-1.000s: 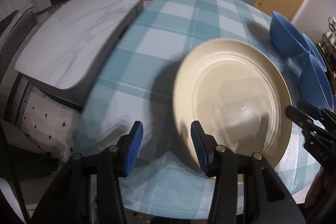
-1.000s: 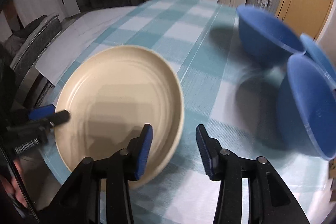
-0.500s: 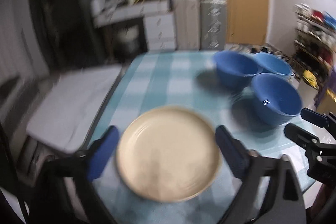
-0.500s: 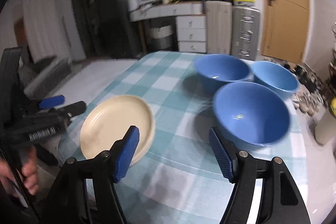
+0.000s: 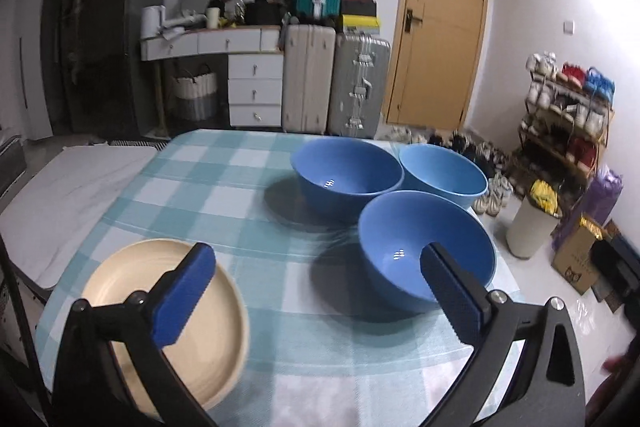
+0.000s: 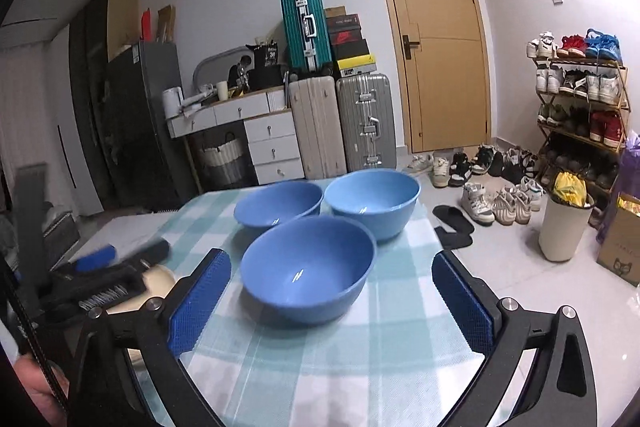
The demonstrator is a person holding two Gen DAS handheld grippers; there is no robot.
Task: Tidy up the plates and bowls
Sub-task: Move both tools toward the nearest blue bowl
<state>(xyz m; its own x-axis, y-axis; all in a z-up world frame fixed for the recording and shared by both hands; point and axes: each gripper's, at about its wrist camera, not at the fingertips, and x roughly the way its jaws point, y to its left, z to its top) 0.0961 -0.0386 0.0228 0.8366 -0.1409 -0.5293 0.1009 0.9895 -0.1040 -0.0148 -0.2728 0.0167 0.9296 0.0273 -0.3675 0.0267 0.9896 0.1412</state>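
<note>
A cream plate (image 5: pixel 120 283) lies at the near left of the checked table (image 5: pixel 224 187); only a sliver of the plate (image 6: pixel 158 281) shows in the right wrist view. Three blue bowls stand upright at the right: a near bowl (image 5: pixel 404 247) (image 6: pixel 308 267), a far left bowl (image 5: pixel 346 173) (image 6: pixel 278 203) and a lighter far right bowl (image 5: pixel 442 171) (image 6: pixel 372 197). My left gripper (image 5: pixel 320 291) is wide open and empty, above the table between plate and near bowl; it also shows in the right wrist view (image 6: pixel 120 259). My right gripper (image 6: pixel 330 301) is wide open and empty, just short of the near bowl.
A white board (image 5: pixel 68 187) adjoins the table's left side. Behind the table stand suitcases (image 5: pixel 334 87) and white drawers (image 5: pixel 254 89). A white bin (image 6: pixel 564 227), shoes (image 6: pixel 492 203) and a shoe rack (image 6: pixel 580 95) are on the floor to the right.
Both grippers have pulled back and tilted up from close over the plate, and both have opened wider. The plate stays on the table. All three bowls have come into view.
</note>
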